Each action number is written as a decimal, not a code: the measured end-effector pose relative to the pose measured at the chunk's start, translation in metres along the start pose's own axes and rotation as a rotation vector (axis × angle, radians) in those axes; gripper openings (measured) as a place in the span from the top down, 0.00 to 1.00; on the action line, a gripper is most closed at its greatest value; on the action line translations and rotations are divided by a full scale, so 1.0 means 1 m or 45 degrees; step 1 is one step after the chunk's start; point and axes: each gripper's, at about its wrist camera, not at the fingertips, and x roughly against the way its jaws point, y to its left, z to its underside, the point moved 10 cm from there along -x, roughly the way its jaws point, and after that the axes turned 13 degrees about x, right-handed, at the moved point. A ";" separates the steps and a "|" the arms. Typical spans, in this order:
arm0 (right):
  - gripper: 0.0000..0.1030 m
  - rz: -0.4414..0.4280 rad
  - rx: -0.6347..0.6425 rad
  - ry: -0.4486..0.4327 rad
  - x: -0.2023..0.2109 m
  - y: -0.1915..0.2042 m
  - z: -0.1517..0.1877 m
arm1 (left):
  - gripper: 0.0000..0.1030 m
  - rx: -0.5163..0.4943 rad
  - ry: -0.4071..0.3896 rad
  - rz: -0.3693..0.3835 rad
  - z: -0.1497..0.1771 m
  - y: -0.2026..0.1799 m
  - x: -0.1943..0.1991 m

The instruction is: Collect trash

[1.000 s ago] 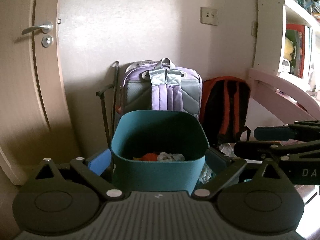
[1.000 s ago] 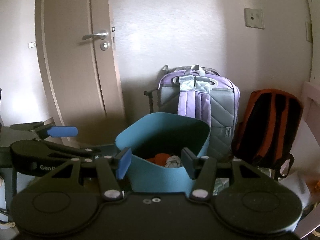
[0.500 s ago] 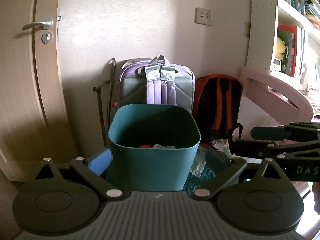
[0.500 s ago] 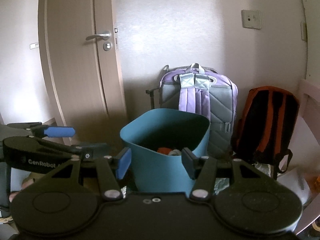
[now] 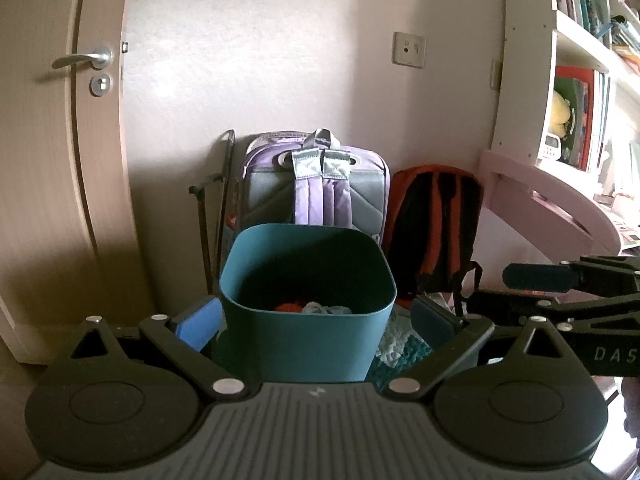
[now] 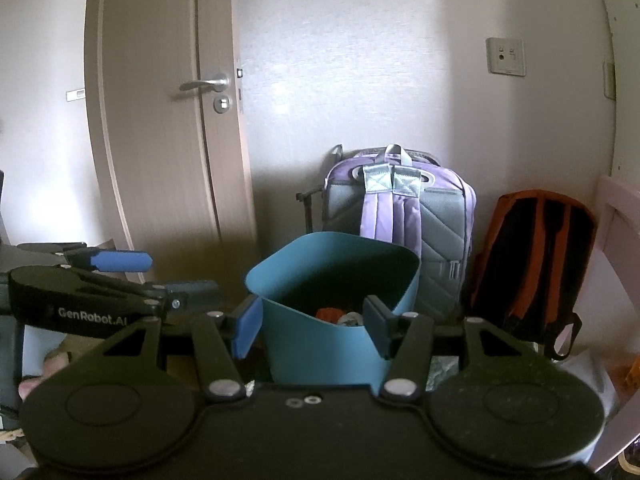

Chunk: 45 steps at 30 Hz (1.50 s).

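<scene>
Trash bin (image 5: pixel 308 308) sits dead ahead between the left gripper (image 5: pixel 316 322)'s wide-spread fingers, orange and pale scraps inside; right gripper (image 6: pixel 312 326) gapes empty too, straddling its near corner. Collecting looks mostly done; next, pull back and look for leftovers.

Your way down into the teal bin (image 5: pixel 308 336) lay unblocked from above; behind it the purple backpack (image 5: pixel 316 184), orange backpack (image 5: pixel 436 224) and wall (image 5: pixel 280 60) closed the far side.
</scene>
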 end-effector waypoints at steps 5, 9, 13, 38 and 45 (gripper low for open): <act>0.46 0.002 -0.001 0.001 0.004 0.002 0.002 | 0.02 0.003 -0.008 0.009 0.000 -0.002 0.006; 0.46 0.007 0.000 -0.002 0.006 0.003 0.001 | 0.02 0.002 -0.012 0.015 0.000 -0.002 0.009; 0.46 0.018 0.007 -0.005 0.007 0.005 0.001 | 0.02 0.010 -0.021 0.017 -0.002 -0.001 0.011; 0.46 0.088 0.031 0.015 -0.006 0.022 0.009 | 0.02 -0.008 -0.121 -0.185 0.001 0.016 0.016; 0.46 0.091 0.029 0.020 -0.008 0.023 0.008 | 0.02 -0.032 -0.121 -0.203 0.003 0.016 0.017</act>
